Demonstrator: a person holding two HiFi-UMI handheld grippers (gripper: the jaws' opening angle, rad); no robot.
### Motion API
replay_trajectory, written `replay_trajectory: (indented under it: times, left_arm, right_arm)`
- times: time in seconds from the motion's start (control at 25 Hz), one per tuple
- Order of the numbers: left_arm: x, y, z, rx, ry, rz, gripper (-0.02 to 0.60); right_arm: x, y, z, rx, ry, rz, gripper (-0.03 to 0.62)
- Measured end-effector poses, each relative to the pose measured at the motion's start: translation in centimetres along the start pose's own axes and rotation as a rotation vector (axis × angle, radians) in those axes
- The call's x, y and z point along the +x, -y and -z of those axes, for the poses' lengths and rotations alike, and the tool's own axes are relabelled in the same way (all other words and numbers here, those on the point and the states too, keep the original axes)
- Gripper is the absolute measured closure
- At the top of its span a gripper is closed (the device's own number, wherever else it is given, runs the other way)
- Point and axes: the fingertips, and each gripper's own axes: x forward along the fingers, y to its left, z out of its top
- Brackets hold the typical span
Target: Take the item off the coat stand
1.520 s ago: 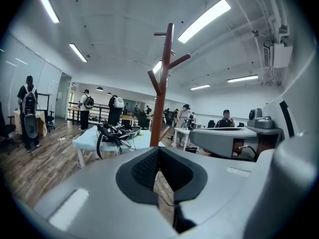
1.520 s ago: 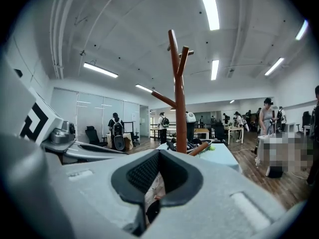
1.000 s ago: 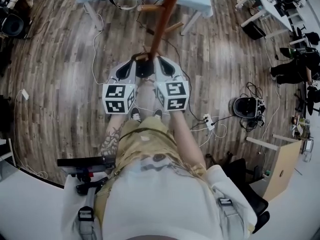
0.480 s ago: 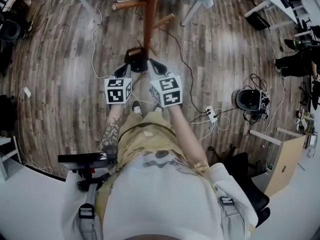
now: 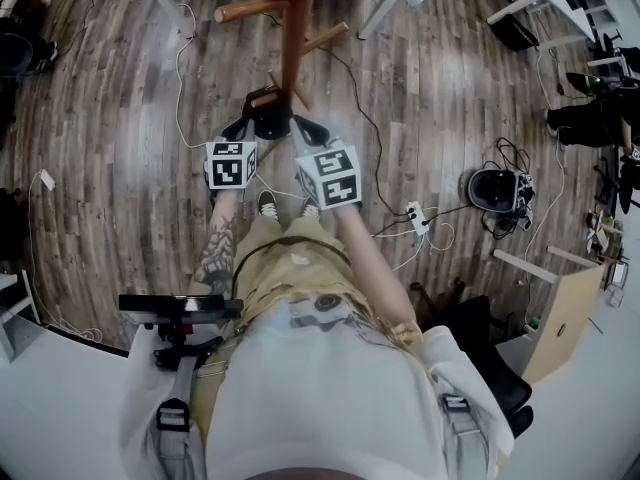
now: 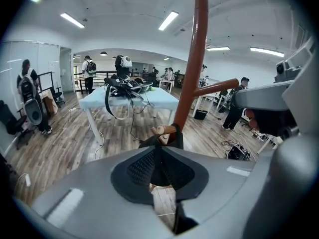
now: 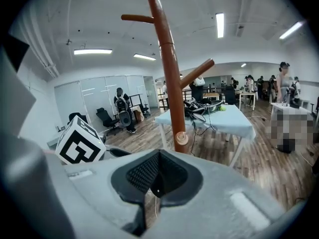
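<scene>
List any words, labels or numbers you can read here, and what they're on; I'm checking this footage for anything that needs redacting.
No text can be read in any view.
Marker cubes: black-and-white square patterns only, no letters or numbers.
Shirt print: a graphic, too blurred to read.
Cardboard piece: one small dark mark, too small to read.
</scene>
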Motion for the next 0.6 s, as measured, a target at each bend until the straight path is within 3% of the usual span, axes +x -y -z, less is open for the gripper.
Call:
replay_trajectory:
  times: [0.2, 0.36, 0.6]
  left_arm:
    - [2.6, -0.8, 1.4, 0.041, -0.074, 0.054, 0.444]
    - [4.2, -0.9, 1.9, 0.068, -0.107, 0.082, 0.399]
    - [6.2, -0.9, 1.6, 0.085, -0.099, 0.115, 0.397]
  right_arm:
    - [0.7, 0.7, 0.1, -0.012, -0.021, 0.018, 0.594]
    - [0.7, 1.6, 0.1, -0.019, -0.028, 0.029, 0.594]
    - [0.4, 3.1, 0.7, 0.0, -0.039, 0.059, 0.594]
